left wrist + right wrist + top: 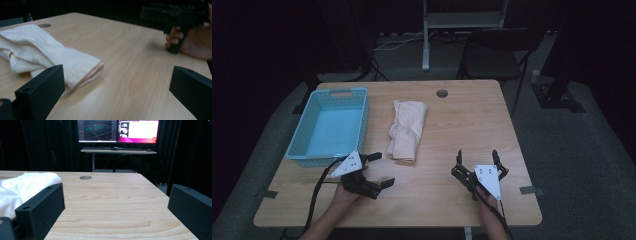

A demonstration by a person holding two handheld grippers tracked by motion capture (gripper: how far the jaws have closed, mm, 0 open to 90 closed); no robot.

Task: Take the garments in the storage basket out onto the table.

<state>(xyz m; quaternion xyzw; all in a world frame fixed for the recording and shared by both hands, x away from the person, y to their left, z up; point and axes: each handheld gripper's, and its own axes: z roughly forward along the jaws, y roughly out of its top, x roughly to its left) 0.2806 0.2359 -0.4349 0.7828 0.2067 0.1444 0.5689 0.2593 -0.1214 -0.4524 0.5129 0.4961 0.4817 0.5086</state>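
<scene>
One folded cream cloth [406, 131] lies near the middle of the wooden worktop [462, 120], its long side running away from the person. One light blue basket [331, 125] with nothing in it stands just left of the cloth, apart from it. A round cable hole [442, 93] sits in the worktop near the far edge. Beyond the worktop stand a dark chair [491, 62] and, in the right gripper view, two lit screens [117, 131] on another desk.

Two tongs are in use. The left tongs [380, 170] hover near the cloth's near end, jaws spread wide and gripping nothing; nothing lies between them and the cloth. The right tongs [477, 156] are well right of the cloth over bare wood, likewise wide open and empty.
</scene>
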